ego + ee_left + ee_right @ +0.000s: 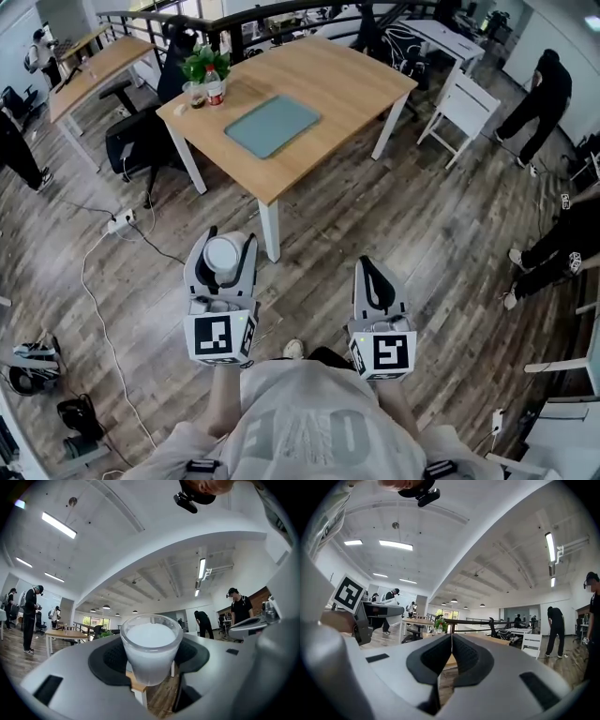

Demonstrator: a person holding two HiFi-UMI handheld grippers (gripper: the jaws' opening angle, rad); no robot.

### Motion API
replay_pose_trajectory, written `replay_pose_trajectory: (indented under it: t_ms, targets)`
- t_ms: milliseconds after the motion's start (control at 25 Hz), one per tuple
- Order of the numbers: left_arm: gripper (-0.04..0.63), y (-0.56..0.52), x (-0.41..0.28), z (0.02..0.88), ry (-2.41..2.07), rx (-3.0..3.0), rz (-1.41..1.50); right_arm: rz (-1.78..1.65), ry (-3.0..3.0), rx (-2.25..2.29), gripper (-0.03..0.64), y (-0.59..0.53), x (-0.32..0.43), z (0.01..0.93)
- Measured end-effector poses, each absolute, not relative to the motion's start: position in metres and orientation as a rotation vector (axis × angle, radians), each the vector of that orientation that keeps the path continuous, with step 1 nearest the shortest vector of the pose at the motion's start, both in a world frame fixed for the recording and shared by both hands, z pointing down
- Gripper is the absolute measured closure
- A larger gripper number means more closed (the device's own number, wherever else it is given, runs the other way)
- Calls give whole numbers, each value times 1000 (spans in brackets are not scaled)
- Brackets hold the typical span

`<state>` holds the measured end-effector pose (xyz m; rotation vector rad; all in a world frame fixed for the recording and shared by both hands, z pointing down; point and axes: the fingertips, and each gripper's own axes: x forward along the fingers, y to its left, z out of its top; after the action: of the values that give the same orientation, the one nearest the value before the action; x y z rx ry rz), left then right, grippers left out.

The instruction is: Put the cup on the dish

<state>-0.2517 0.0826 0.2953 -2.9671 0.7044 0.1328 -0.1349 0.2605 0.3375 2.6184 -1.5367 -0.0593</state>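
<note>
A white frosted cup (223, 255) sits upright between the jaws of my left gripper (231, 236), which is shut on it and holds it above the wooden floor. In the left gripper view the cup (151, 648) fills the gap between the two dark pads. My right gripper (368, 264) hangs beside it at the same height, jaws shut with nothing between them; its pads (461, 656) meet along a thin line. The dish (272, 125), a flat teal rectangle, lies on the wooden table (361, 80) ahead of both grippers.
A potted plant with a red-labelled bottle (208, 73) stands at the table's far left corner. A black office chair (131, 141) is left of the table, a white chair (466, 108) to its right. A power strip and cable (120, 221) lie on the floor. A person (544, 94) stands at right.
</note>
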Motion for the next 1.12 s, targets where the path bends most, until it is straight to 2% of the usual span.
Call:
replay_pose_trajectory:
  t_ms: [320, 640, 1120]
  targets:
    - [334, 64, -216, 296, 682, -2996, 108, -42, -1539, 2601, 595, 241, -108, 339]
    - [334, 25, -148, 302, 695, -2960, 93, -75, -1646, 2548, 595, 179, -42, 351]
    - [334, -55, -10, 294, 897, -2884, 29, -68, -1759, 2500, 594, 113, 124, 345]
